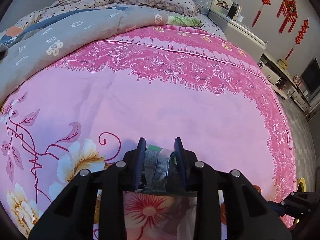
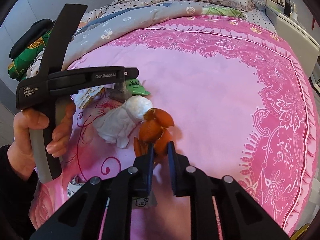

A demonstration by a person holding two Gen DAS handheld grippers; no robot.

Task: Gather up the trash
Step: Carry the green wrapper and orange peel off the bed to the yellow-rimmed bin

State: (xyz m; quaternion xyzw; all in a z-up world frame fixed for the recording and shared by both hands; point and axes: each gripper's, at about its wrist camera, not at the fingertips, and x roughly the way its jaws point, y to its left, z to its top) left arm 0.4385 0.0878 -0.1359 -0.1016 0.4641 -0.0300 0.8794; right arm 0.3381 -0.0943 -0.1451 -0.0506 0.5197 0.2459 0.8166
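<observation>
Where right gripper (image 2: 161, 150) clamps, orange peel (image 2: 156, 128) sits.

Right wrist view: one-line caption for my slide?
Right gripper jaws shut on curled orange peel beside crumpled white tissue on pink floral bedspread.

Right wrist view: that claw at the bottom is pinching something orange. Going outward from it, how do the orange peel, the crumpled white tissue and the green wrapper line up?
1. Orange peel: gripped by the right gripper.
2. Crumpled white tissue: up-left, beside the peel.
3. Green wrapper: farther up-left, beyond the tissue.
</observation>
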